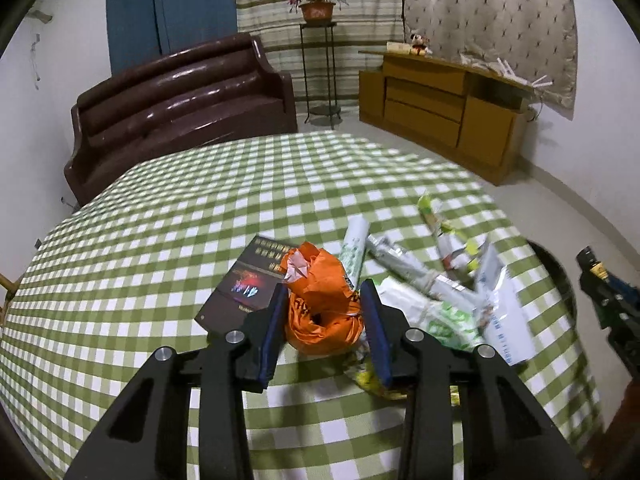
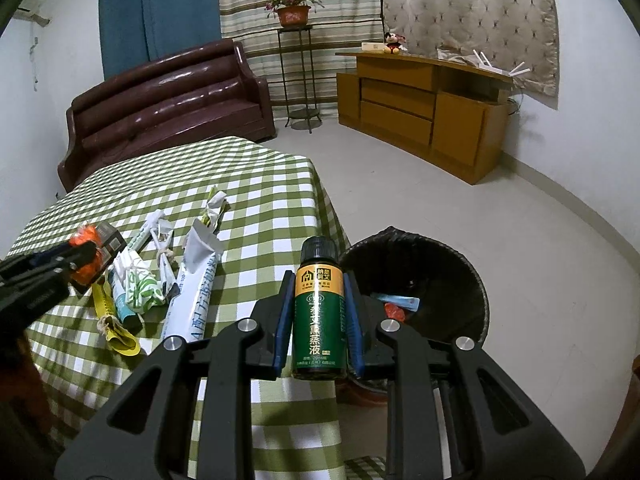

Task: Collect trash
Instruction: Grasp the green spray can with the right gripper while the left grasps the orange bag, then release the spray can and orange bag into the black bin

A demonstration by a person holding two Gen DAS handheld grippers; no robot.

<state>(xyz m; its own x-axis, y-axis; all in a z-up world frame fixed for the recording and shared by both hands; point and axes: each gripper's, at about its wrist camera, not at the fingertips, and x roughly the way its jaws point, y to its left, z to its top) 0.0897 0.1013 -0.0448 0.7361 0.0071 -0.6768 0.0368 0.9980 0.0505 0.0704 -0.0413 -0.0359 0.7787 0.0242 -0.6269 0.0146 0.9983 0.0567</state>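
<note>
My left gripper (image 1: 324,300) is shut on a crumpled orange plastic bag (image 1: 320,300), its blue pads pressing both sides, over the green checked tablecloth (image 1: 180,220). A dark flat box (image 1: 244,280) lies just left of the bag. White and green wrappers (image 1: 432,280) are heaped to its right. My right gripper (image 2: 318,292) is shut on a small green bottle (image 2: 319,312) with a black cap and gold label, held upright near the table's right edge. Right of the bottle stands a black bin (image 2: 440,264) on the floor, with a red and a blue scrap inside.
A yellow wrapper (image 2: 112,328) and a long white printed packet (image 2: 196,292) lie on the table. The left gripper (image 2: 60,268) shows at the right wrist view's left edge. A brown sofa (image 1: 180,108), a plant stand (image 1: 320,60) and a wooden cabinet (image 1: 440,108) stand beyond.
</note>
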